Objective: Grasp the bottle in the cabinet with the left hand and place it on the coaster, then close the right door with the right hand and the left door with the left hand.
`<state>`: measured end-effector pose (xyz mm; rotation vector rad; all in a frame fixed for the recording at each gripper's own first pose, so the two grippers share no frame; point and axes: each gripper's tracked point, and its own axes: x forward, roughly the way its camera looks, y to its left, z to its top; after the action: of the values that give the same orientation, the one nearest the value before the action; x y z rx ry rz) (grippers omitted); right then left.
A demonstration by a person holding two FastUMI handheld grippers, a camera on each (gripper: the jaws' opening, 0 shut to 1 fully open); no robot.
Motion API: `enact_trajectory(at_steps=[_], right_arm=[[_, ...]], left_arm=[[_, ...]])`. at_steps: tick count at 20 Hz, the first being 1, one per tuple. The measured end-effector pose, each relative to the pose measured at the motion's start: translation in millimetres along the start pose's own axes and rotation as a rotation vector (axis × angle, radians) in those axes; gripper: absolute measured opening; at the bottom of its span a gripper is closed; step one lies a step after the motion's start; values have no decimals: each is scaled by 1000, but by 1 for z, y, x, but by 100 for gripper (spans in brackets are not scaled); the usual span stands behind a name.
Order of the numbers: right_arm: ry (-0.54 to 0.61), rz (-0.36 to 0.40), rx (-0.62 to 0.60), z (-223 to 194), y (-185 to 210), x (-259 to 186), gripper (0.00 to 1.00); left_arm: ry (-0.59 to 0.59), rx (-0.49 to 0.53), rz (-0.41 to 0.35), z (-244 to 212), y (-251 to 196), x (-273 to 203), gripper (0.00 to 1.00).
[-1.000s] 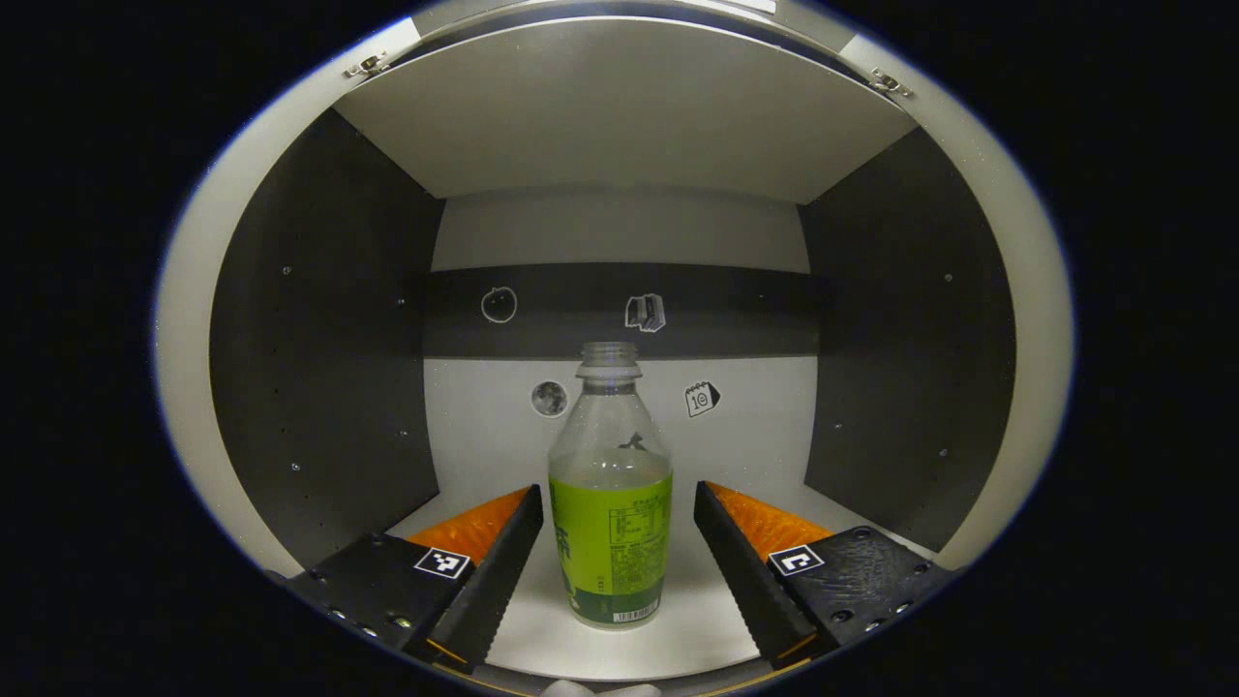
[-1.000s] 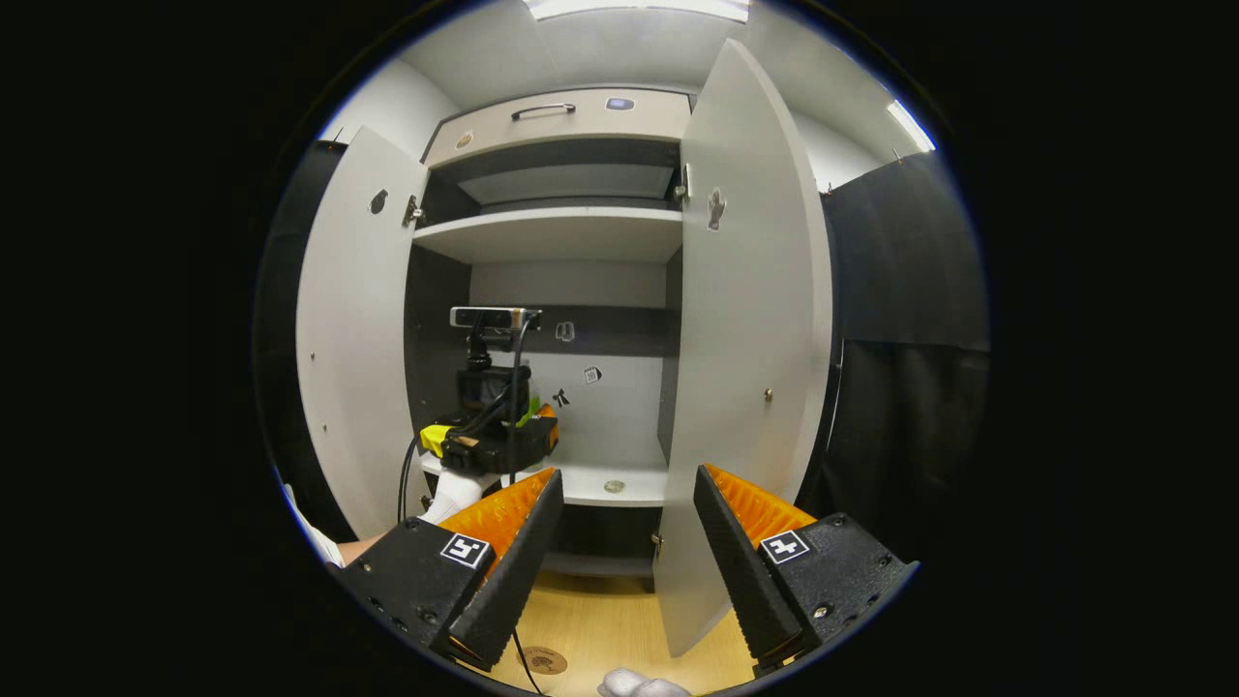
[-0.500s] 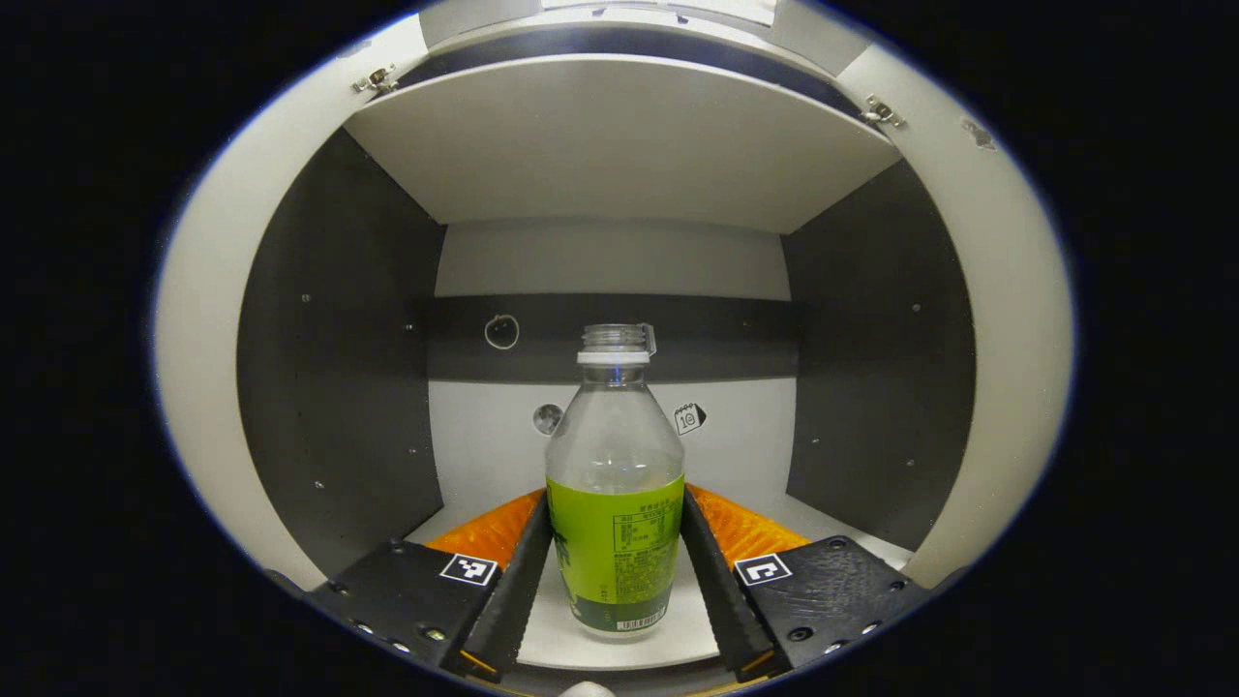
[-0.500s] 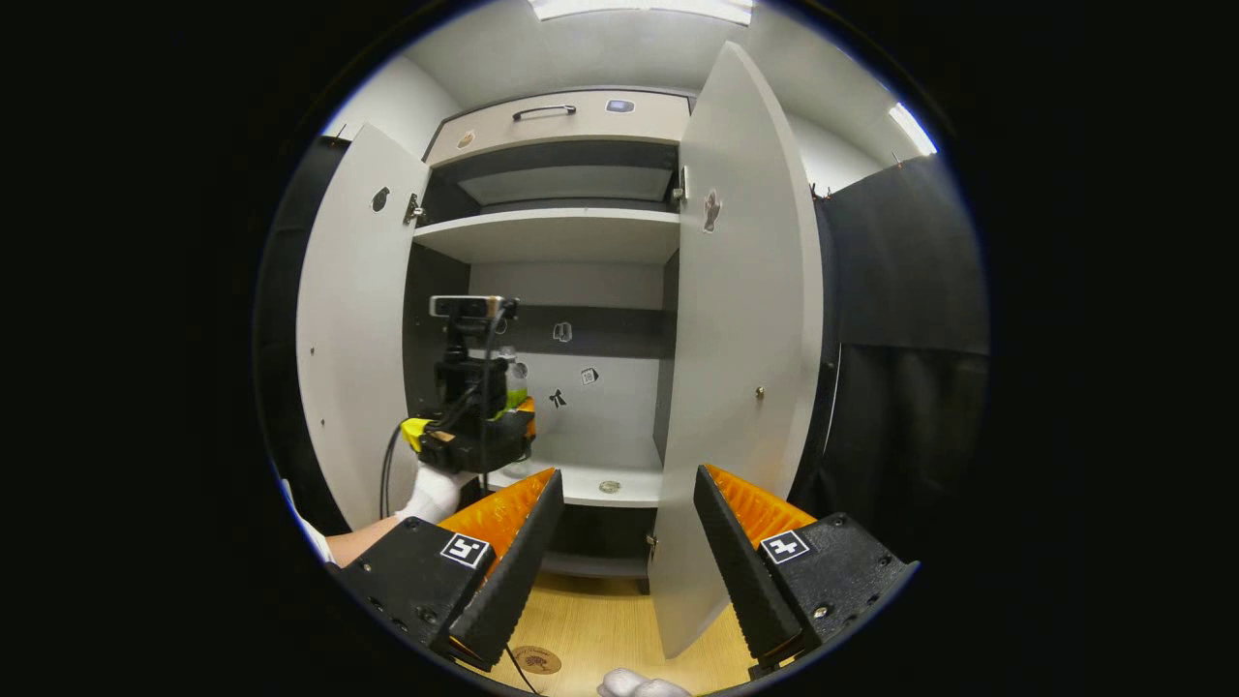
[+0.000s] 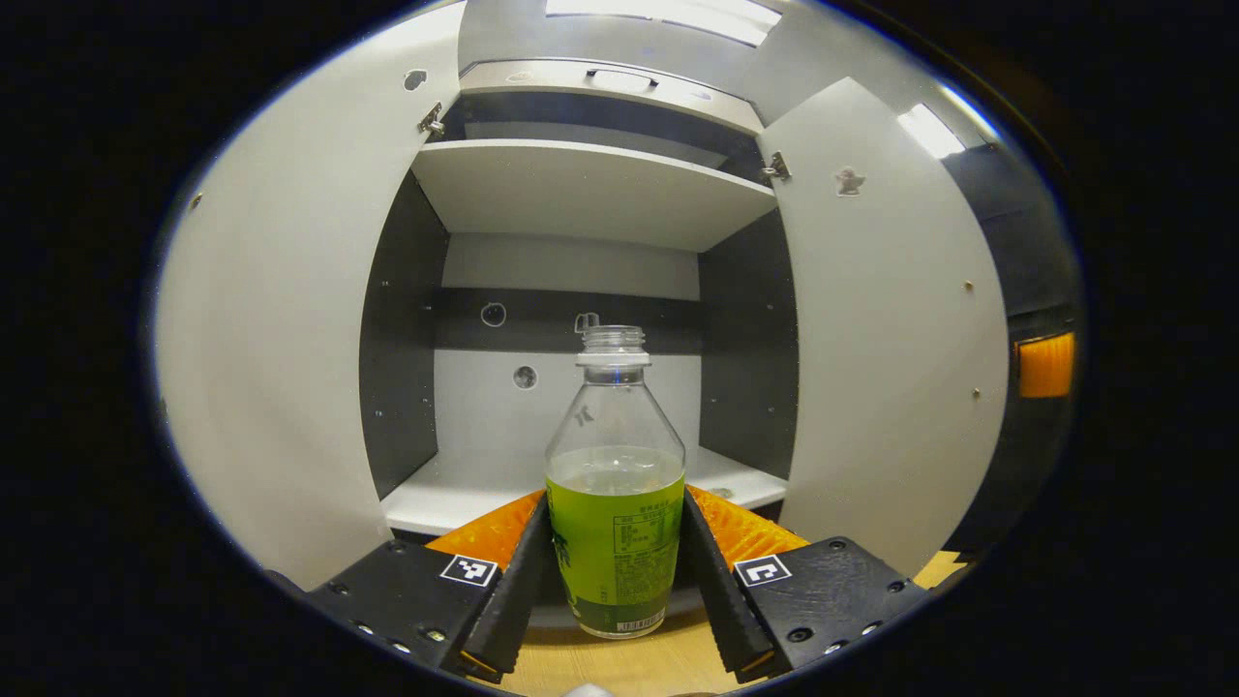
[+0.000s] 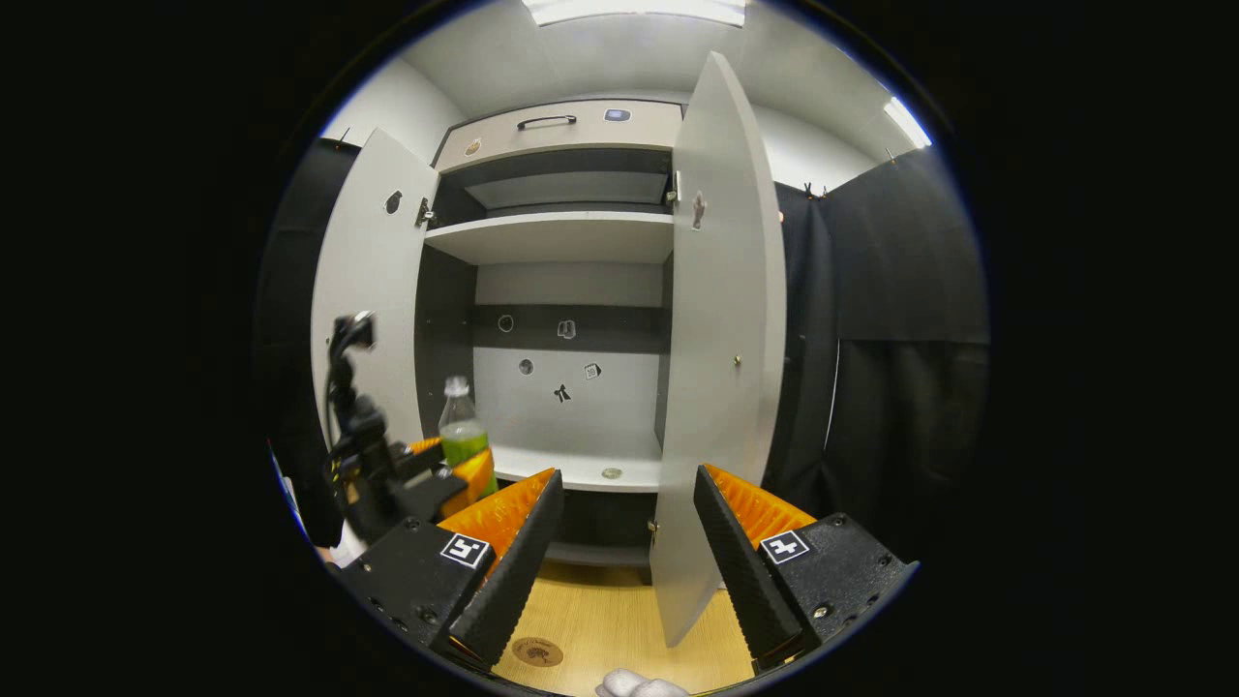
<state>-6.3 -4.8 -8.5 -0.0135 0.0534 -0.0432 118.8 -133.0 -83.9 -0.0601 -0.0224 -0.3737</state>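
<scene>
Bottom centre of left gripper view: left gripper (image 5: 617,571) clenched on bottle (image 5: 616,503), upright, in front of cabinet (image 5: 581,194)
Right gripper (image 6: 619,552): released, holding nothing; lower middle of right gripper view
Coaster (image 6: 537,651): bottom edge, on wooden surface (image 6: 600,629)
Doors: left door (image 6: 373,290) and right door (image 6: 721,339) both open

Coaster (image 6: 537,651) partly hidden behind fingers (image 6: 503,571).

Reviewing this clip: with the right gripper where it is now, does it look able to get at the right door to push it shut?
Probably yes. The right gripper is open and empty, and the right door stands open just ahead of it with nothing between them. The left gripper, holding the bottle, is off to the other side.
</scene>
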Motion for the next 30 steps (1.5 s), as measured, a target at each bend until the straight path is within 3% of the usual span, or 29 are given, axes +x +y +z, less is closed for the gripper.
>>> enact_trajectory(at_steps=[10,11,16,18,21,30], right_arm=[[63,-21,-37,-20,-18,-18,84],[71,-23,-36,-22,-20,-17,84],[98,-28,-57,-28,-25,-19,84],[107,-26,-70,-31,-25,-20,84],[117,-18,-90,-33,-22,-22,84],[126,-3,-131,-35,-19,-26,84]], left_arm=[[66,-21,-195,-140,-76,-79,74],[75,-27,-206,-153,-80,-82,77],[111,-68,-231,-207,-87,-86,74],[118,-46,-237,-223,-88,-83,78],[138,-43,-242,-244,-88,-81,74],[165,20,-260,-269,-90,-101,78]])
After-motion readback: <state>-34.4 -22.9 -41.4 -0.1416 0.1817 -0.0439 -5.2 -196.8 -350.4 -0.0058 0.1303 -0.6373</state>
